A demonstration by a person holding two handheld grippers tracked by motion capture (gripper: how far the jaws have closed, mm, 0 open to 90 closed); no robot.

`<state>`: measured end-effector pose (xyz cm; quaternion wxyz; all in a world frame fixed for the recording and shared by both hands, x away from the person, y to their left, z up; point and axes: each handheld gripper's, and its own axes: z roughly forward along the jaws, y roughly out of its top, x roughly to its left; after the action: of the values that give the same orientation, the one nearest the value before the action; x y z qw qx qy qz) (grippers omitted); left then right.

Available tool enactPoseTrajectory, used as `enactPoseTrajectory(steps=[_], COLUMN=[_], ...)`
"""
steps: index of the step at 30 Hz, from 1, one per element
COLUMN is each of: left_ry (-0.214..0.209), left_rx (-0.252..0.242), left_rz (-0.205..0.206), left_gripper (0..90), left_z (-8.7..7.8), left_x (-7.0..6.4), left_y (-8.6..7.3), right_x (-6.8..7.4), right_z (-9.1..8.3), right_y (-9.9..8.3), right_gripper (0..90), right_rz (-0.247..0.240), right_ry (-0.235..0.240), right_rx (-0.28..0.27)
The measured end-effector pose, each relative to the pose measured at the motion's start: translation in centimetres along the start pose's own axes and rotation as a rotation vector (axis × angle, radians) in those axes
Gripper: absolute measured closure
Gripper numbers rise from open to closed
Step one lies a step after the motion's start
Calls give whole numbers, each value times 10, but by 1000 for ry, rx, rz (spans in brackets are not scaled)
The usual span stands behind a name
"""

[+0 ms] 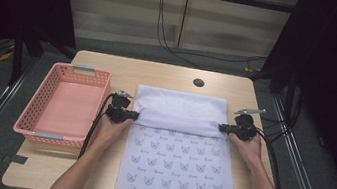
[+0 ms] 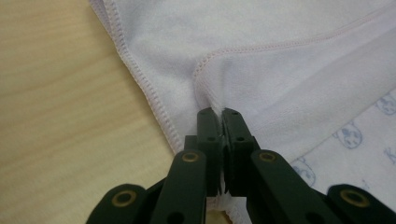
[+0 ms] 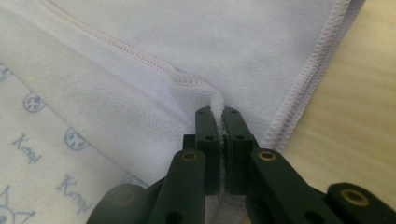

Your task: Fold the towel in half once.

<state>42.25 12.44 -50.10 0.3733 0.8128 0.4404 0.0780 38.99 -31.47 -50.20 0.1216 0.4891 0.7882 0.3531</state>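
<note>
A white towel (image 1: 174,161) printed with small blue cat faces lies lengthwise on the wooden table, its near end hanging over the front edge. Its far part is folded back toward me, plain side up (image 1: 179,109). My left gripper (image 1: 134,115) is shut on the folded edge's left corner, seen close as towel hem (image 2: 205,74) pinched between the jaws (image 2: 218,112). My right gripper (image 1: 222,128) is shut on the right corner, where the towel hem (image 3: 187,79) runs into the jaws (image 3: 218,110).
A pink plastic basket (image 1: 66,104) with nothing in it stands at the table's left. A dark cable hole (image 1: 198,83) sits in the tabletop beyond the towel. Bare wood (image 2: 65,116) lies left of the towel and bare wood (image 3: 355,121) right of it. Cables trail across the floor behind.
</note>
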Motion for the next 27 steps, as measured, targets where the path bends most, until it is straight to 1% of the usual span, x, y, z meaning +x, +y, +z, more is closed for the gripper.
enactPoseTrajectory(steps=[1,2,3,4,5,6,7,8,9,10,11,12,13,14,15,16,17,18,20,21,22,23,24,25,26,27], left_ry=[0,-2,1,-7,-6,1,2,3,-1,2,5,6,9,7,9,18,22,27,13,7,-24,-46,-46,-56,-75,-84], left_rx=[9,5,7,-13,-11,-14,-23,-25,-23,-24,-40,-40,-48,-49,-45,-47,-41,-48,-59,-87,-100,-122,-133,-155,-179,-197], left_rz=[12,10,24,-5,-27,-47,-37,-38,-35,-41,-45,-45,-48,-40,-38,-29,-32,-30,-8,5,20,24,44,39,30,28], left_gripper=[874,874,874,874,874,874,874,874,874,873,873,873,873,874,873,874,874,875,875,874,873,873,873,873,872,872], left_z=[1,2,3,5,6,8,10,12,12,13,15,16,17,17,16,16,15,14,12,7,1,-4,-11,-18,-26,-32], left_x=[2,3,5,7,9,11,11,12,14,16,16,17,18,18,18,17,15,12,7,3,1,-2,-5,-8,-10,-11], left_y=[2,3,5,5,6,8,10,11,12,14,14,15,15,14,15,15,15,15,16,17,19,21,23,26,27,29], right_x=[-1,-3,-6,-9,-12,-13,-12,-11,-10,-10,-10,-11,-10,-10,-8,-9,-10,-12,-14,-15,-16,-17,-17,-17,-17,-16], right_z=[3,5,7,9,10,11,13,14,15,16,17,18,18,19,18,18,17,14,7,4,-4,-10,-16,-23,-31,-39], right_y=[3,4,4,5,5,7,10,13,15,16,17,18,17,17,17,18,18,18,21,23,27,30,34,38,42,45], right_gripper=[878,877,878,878,878,878,878,878,878,878,877,877,877,877,877,877,876,876,876,876,875,875,875,875,875,874], right_rz=[3,14,39,48,55,55,50,37,38,31,39,51,47,39,44,38,37,53,69,67,63,59,41,37,32,27], right_ry=[-7,-5,1,11,16,10,-6,-27,-49,-51,-57,-62,-68,-78,-84,-79,-70,-53,-25,-7,19,34,40,35,44,47], right_rx=[-5,-14,-30,-44,-51,-49,-42,-34,-27,-30,-28,-35,-40,-46,-40,-41,-43,-47,-83,-100,-119,-128,-136,-149,-173,-193])
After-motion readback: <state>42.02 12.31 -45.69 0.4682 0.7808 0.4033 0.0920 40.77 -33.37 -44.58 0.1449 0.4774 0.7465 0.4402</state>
